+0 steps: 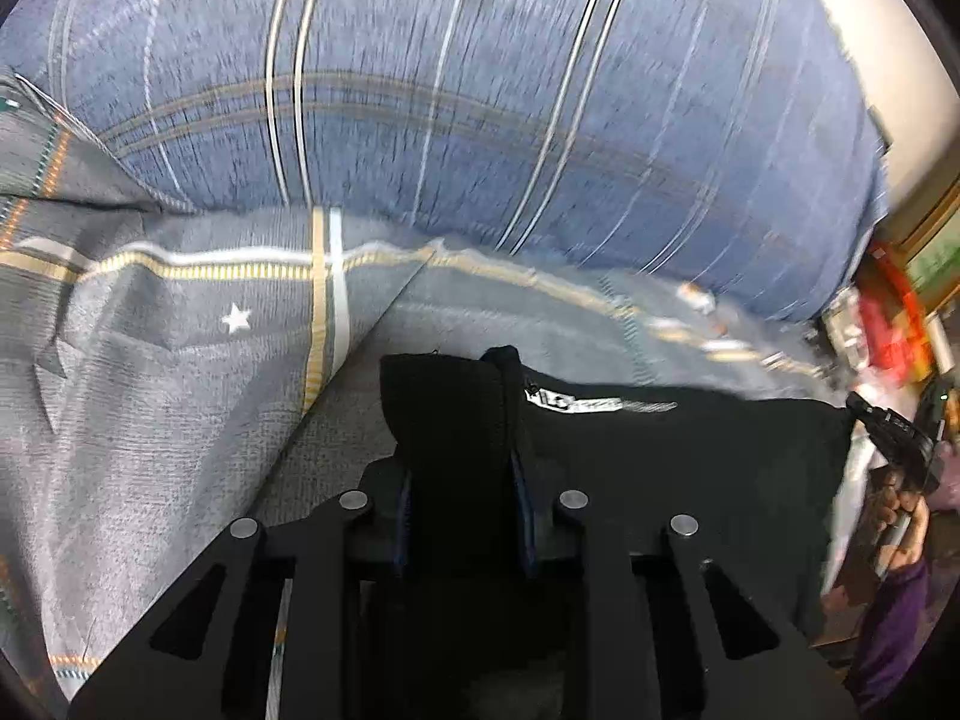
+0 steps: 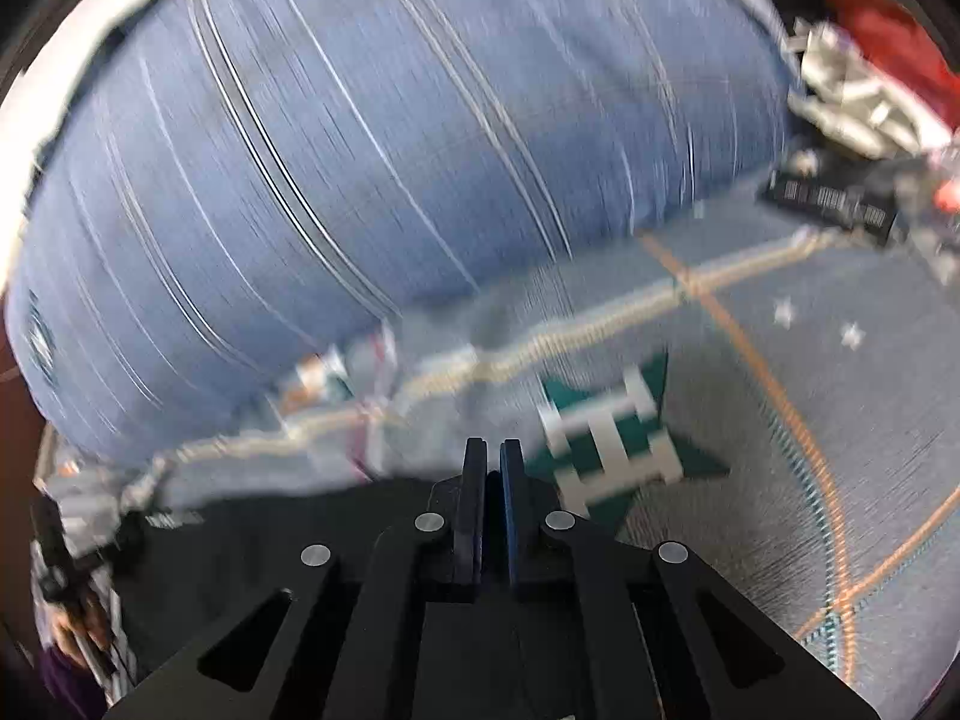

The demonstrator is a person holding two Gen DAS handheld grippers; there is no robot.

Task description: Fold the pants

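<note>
Two grippers are gripping the black pants [image 1: 660, 450], one at each end of the same edge, over a grey sheet [image 1: 150, 390] with a big blue striped cushion [image 1: 480, 90] lying on the far side.

Left wrist view: the left gripper [image 1: 459, 420] is standing narrowly apart, its jaws closing on a thick bunch of black cloth that is filling the gap between them. The pants are stretching away to the right, a white label [image 1: 591, 404] showing near the far edge, and the right gripper [image 1: 864, 408] is pinching the far right corner. Risk: the bunch is bulky and uneven, so layers could be slipping out of the grip if the edge is pulled taut, and the fold would be coming out crooked.

Right wrist view: the right gripper [image 2: 486, 462] is looking fully closed, its pads almost meeting; only a thin sliver of dark cloth seems to be sitting between them, so this grip is probably shallow. The pants [image 2: 288, 540] are lying to the near left, running toward the left gripper [image 2: 51, 534]. The picture is blurring heavily. Risk: a quick swing with so little cloth caught could be tearing the corner free, dropping that end onto the sheet [image 2: 780, 420]. A second risk is the far edge dragging against the cushion [image 2: 360, 180] and rumpling.
</note>
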